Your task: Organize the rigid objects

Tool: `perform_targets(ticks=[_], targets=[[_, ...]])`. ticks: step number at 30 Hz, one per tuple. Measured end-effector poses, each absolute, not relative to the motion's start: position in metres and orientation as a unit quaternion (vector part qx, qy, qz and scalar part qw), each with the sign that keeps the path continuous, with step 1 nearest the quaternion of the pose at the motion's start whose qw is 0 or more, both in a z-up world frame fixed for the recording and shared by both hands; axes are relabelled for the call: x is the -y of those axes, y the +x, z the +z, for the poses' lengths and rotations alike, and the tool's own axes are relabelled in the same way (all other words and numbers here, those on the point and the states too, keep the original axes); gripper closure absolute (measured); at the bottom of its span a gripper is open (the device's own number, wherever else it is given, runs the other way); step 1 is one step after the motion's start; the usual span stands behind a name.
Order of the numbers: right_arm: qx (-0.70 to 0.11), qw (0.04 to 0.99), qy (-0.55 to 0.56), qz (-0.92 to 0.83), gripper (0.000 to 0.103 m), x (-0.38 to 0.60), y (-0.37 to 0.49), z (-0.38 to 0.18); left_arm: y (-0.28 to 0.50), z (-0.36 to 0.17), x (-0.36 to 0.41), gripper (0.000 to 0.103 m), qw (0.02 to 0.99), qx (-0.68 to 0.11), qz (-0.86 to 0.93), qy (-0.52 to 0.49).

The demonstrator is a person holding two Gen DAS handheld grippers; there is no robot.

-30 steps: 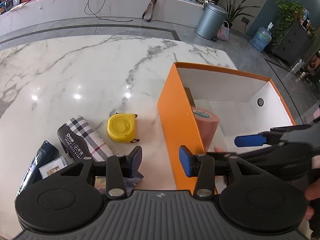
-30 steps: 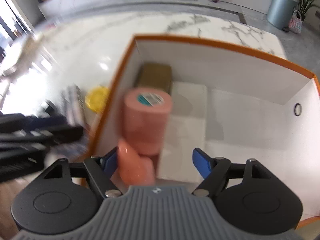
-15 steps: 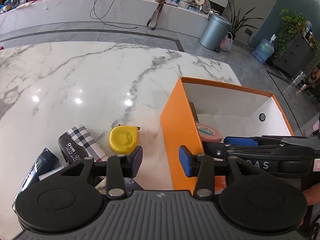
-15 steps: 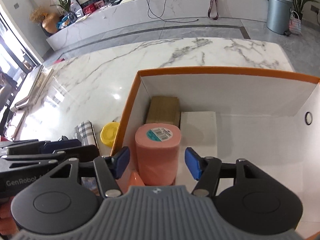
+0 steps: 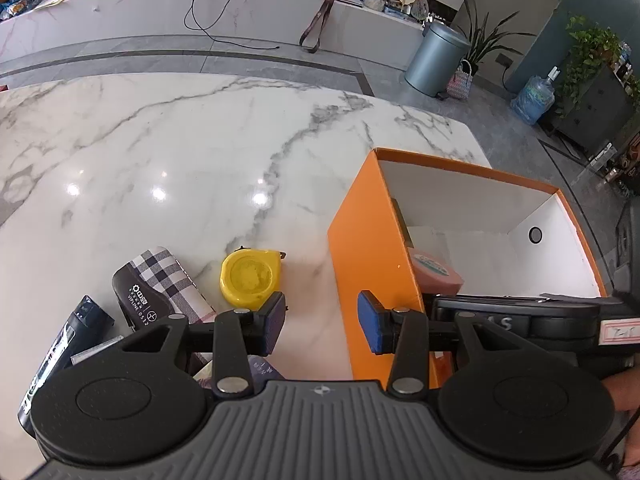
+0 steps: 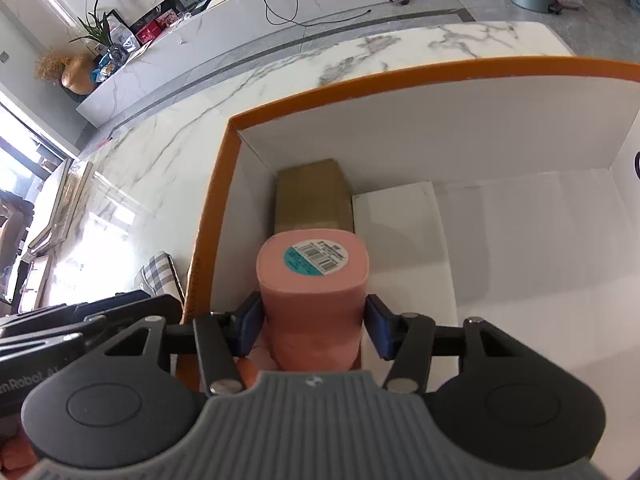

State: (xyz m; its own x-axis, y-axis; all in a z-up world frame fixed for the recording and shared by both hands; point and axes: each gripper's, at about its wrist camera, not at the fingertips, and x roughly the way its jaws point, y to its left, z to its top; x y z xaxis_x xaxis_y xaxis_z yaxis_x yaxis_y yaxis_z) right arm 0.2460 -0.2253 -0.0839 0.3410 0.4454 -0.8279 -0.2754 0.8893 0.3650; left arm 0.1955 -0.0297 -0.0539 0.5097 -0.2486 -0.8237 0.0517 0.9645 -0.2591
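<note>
An orange box (image 5: pixel 372 248) with white inside walls (image 6: pixel 460 128) stands on the marble table. A pink block with a teal barcode label (image 6: pixel 316 280) stands upright in the box's near left corner; it also shows in the left wrist view (image 5: pixel 434 272). My right gripper (image 6: pixel 314 324) has its blue pads on both sides of the block, touching or nearly so. A brown carton (image 6: pixel 312 196) lies behind the block. My left gripper (image 5: pixel 322 322) is open and empty over the table, beside the box's left wall. A yellow tape measure (image 5: pixel 250 278) lies just ahead of it.
A plaid-covered black case (image 5: pixel 160 284) and a dark packet (image 5: pixel 68 344) lie left of the tape measure. A white flat box (image 6: pixel 400 240) lies on the orange box's floor. The right gripper's body (image 5: pixel 520 324) reaches over the box's near edge.
My right gripper moved forward around the pink block and its jaws narrowed onto it. My left gripper drew back and up slightly; the table objects stayed put.
</note>
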Motion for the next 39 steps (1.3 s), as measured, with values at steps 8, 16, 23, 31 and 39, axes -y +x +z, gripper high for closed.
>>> perform_targets(ticks=[8, 16, 23, 31, 39], targets=[[-0.475, 0.854, 0.019, 0.214, 0.048, 0.233, 0.239, -0.036, 0.194, -0.052, 0.033, 0.053, 0.864, -0.485, -0.093, -0.099], [-0.529, 0.821, -0.083, 0.197, 0.048, 0.23, 0.244, -0.044, 0.195, -0.054, 0.038, 0.053, 0.862, -0.488, -0.098, -0.099], [-0.547, 0.809, -0.041, 0.214, 0.048, 0.224, 0.244, -0.065, 0.195, -0.055, 0.035, 0.053, 0.861, -0.49, -0.094, -0.096], [-0.554, 0.806, -0.022, 0.209, 0.043, 0.236, 0.236, -0.065, 0.194, -0.055, 0.035, 0.053, 0.86, -0.491, -0.097, -0.098], [-0.553, 0.803, -0.003, 0.222, 0.048, 0.244, 0.23, -0.072, 0.19, -0.048, 0.034, 0.053, 0.864, -0.486, -0.094, -0.093]])
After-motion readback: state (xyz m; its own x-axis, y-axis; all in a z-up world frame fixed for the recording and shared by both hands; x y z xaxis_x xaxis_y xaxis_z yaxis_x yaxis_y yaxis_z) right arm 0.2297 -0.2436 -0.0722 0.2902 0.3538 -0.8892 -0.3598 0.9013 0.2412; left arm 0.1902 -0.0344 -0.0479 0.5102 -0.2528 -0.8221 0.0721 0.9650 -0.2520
